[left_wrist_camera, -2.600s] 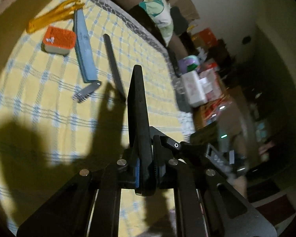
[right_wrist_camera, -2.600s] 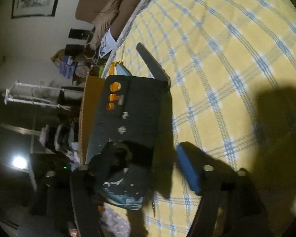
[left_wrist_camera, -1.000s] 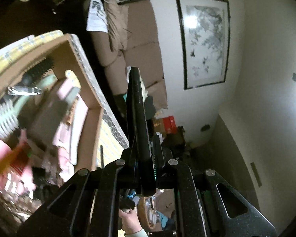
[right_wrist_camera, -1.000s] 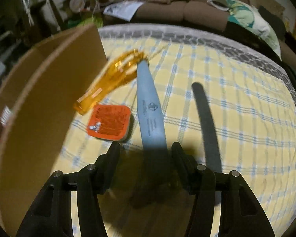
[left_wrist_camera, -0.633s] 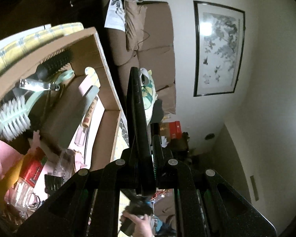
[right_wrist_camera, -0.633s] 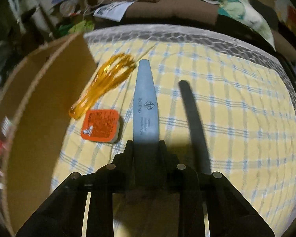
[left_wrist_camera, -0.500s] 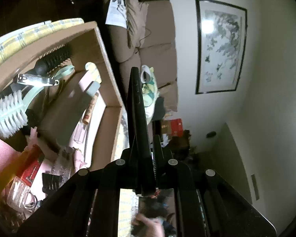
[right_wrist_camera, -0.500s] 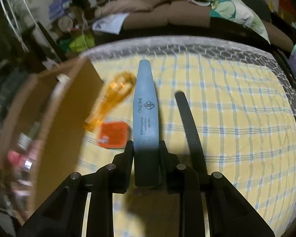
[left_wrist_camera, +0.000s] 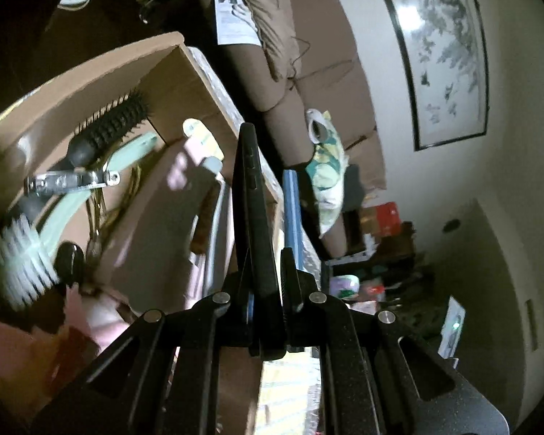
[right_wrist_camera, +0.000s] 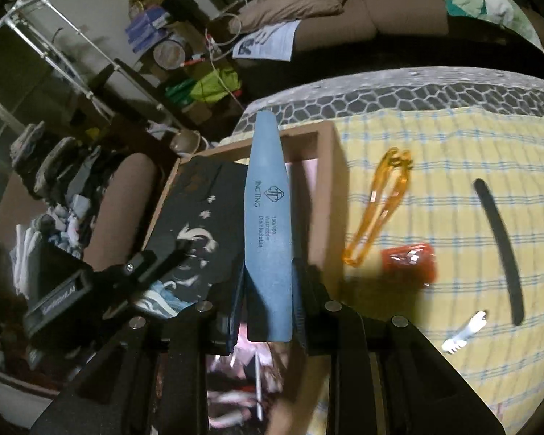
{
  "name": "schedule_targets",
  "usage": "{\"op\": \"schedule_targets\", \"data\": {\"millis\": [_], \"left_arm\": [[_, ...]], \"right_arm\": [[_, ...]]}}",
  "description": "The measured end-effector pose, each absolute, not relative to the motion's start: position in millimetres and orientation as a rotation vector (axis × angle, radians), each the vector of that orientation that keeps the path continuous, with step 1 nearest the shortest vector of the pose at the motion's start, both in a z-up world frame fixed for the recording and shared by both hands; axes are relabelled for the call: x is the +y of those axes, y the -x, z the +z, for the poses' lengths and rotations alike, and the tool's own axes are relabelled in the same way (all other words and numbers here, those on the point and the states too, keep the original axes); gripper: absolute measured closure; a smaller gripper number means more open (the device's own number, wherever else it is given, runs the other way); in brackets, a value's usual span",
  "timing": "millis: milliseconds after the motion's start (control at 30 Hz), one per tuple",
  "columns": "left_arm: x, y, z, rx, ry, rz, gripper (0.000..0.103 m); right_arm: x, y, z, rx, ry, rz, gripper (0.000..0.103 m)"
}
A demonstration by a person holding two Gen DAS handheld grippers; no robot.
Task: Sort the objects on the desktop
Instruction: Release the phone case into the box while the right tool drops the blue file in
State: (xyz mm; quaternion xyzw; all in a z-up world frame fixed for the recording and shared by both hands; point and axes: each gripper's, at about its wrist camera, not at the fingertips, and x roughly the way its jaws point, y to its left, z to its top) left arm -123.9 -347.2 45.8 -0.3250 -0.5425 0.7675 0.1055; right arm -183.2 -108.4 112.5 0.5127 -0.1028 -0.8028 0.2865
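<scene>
My left gripper (left_wrist_camera: 266, 268) is shut on a black phone (left_wrist_camera: 252, 195), held edge-on above the open cardboard box (left_wrist_camera: 199, 83). From the right wrist view the phone's patterned back (right_wrist_camera: 192, 232) shows over the box (right_wrist_camera: 330, 181), with the left gripper (right_wrist_camera: 156, 257) on its lower end. My right gripper (right_wrist_camera: 270, 272) is shut on a long blue nail file (right_wrist_camera: 268, 224), raised above the box's near wall. The file's blue edge (left_wrist_camera: 290, 210) also shows just beyond the box in the left wrist view.
The box holds a black hairbrush (left_wrist_camera: 108, 127), a white bottle brush (left_wrist_camera: 21, 253), a metal clip (left_wrist_camera: 69, 181) and pink items. On the yellow checked cloth (right_wrist_camera: 453, 152) lie orange tongs (right_wrist_camera: 380, 210), an orange-red packet (right_wrist_camera: 409, 261), a black nail file (right_wrist_camera: 500, 246) and a small silver tool (right_wrist_camera: 464, 331). A sofa stands behind.
The right gripper closed on the blue file, lifted it off the cloth and carried it over the box. The left gripper sank lower over the box with the phone.
</scene>
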Motion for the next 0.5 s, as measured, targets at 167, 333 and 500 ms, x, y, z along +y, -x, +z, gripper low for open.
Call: {"op": "schedule_targets", "data": {"millis": [167, 333, 500], "left_arm": [[-342.3, 134.8, 43.7, -1.534, 1.009, 2.306, 0.094], [-338.4, 135.2, 39.8, -1.521, 1.029, 2.310, 0.094], [-340.1, 131.8, 37.3, -1.530, 1.030, 2.311, 0.094]], "right_arm": [[-127.6, 187.6, 96.6, -0.218, -1.428, -2.206, 0.079], [-136.4, 185.0, 88.4, -0.176, -1.458, -2.246, 0.078], [-139.0, 169.1, 89.0, -0.161, -1.474, -2.278, 0.079]]}}
